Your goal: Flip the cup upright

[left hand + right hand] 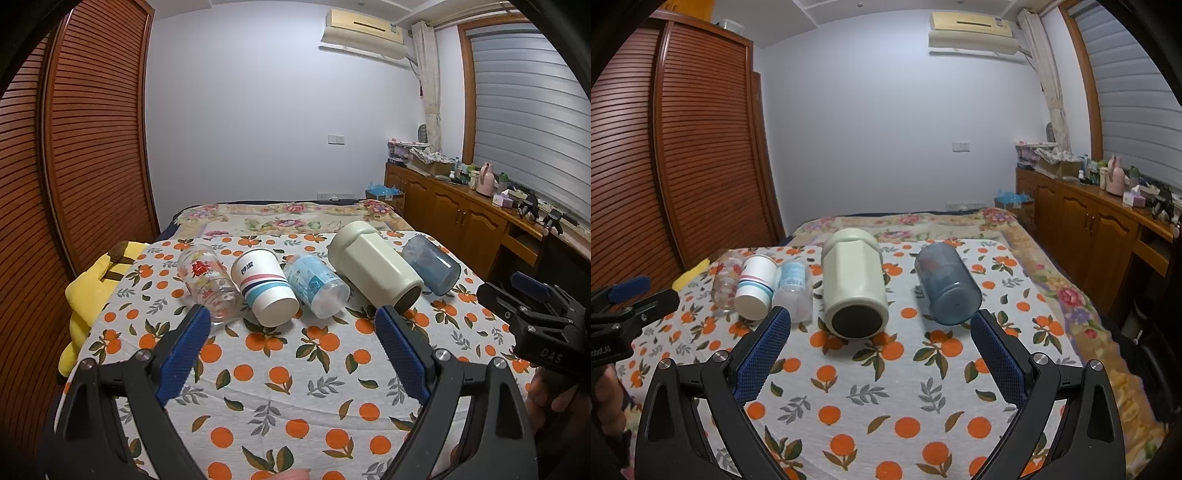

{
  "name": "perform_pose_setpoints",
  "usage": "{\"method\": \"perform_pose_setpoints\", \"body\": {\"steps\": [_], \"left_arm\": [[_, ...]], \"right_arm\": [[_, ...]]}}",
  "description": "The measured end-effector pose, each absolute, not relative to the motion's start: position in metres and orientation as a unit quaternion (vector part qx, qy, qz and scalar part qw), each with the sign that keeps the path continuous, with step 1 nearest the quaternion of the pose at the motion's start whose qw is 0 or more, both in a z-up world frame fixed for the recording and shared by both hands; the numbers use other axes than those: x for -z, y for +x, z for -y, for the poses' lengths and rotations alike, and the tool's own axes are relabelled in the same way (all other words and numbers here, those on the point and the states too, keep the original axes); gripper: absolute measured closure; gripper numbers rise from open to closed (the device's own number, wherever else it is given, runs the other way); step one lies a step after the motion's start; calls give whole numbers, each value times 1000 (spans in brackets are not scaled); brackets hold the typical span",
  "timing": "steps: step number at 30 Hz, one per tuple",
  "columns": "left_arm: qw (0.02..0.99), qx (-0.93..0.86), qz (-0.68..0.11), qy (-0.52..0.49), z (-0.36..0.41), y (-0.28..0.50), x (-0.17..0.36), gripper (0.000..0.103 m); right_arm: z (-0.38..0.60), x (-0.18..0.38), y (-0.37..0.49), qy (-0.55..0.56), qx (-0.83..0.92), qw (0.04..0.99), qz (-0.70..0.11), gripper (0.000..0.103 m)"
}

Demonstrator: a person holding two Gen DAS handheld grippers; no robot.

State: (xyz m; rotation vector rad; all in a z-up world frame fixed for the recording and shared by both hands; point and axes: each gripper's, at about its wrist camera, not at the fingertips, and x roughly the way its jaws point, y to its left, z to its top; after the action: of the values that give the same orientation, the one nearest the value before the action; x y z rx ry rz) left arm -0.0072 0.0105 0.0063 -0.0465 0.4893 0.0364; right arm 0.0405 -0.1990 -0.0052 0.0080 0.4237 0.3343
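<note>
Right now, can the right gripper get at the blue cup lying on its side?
Probably yes. The right gripper is open and empty, and the blue cup lies just ahead, apart from the cream mug, with only bare tablecloth between.

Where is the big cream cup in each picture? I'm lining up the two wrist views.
Left wrist view: the cream cup lies on its side right of centre, fourth in the row, dark base toward the camera.
Right wrist view: the cream cup lies near the centre, between the tongs' blue pads.
Shared landmark: the blue cup lies to its right in both.
</note>
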Motion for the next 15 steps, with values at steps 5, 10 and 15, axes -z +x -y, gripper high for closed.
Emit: {"method": "perform_pose_setpoints", "body": {"steps": [5,10,15], "left_arm": [[971,-19,-238,-23,-11,-9,-8,12],[971,-20,-236,-22,-11,-10,-10,12],[972,-20,-235,-23,-11,-11,-11,12]], "right_arm": [[198,4,39,5,-165,965,-205,4],[197,3,38,6,-166,965,-204,4],[196,2,37,5,-166,966,-200,4]]}}
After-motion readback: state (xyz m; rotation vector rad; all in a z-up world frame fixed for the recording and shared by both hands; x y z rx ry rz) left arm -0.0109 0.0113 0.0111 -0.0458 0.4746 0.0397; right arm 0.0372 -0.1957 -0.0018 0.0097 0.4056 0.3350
